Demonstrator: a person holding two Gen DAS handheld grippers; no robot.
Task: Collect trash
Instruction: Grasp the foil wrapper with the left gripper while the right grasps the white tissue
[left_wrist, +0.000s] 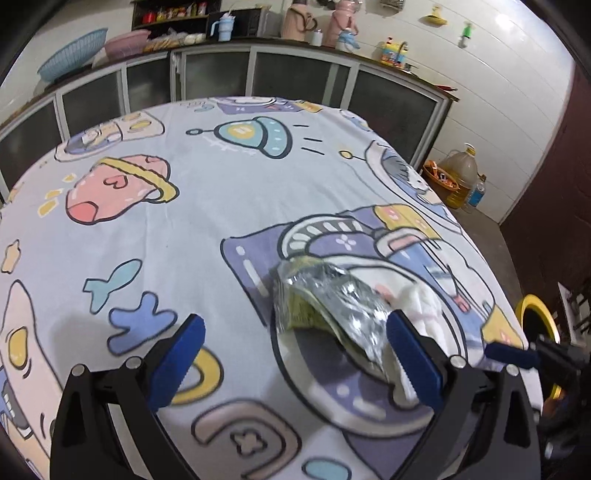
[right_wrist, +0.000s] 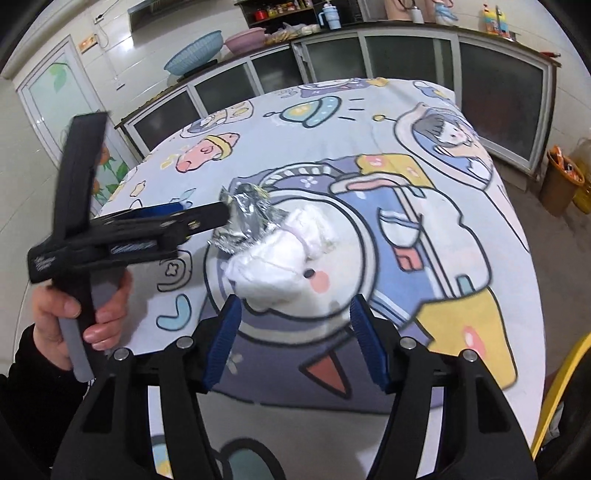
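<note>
Cartoon tablecloth (right_wrist: 369, 122) | foil wrapper (right_wrist: 245, 218) touching tissue wad (right_wrist: 280, 258) | cabinets (right_wrist: 406, 55) behind

The left wrist view looks forward between its own jaws, low and close over the worktop (left_wrist: 207, 206), facing the cabinets (left_wrist: 258, 74) along the far wall. The right wrist view sits slightly higher and further right, facing the same cabinets (right_wrist: 406, 55). Both views share the foil wrapper (left_wrist: 332, 295) (right_wrist: 247, 218), the white tissue (left_wrist: 424, 302) (right_wrist: 288, 258) and the cartoon-print cloth.
</note>
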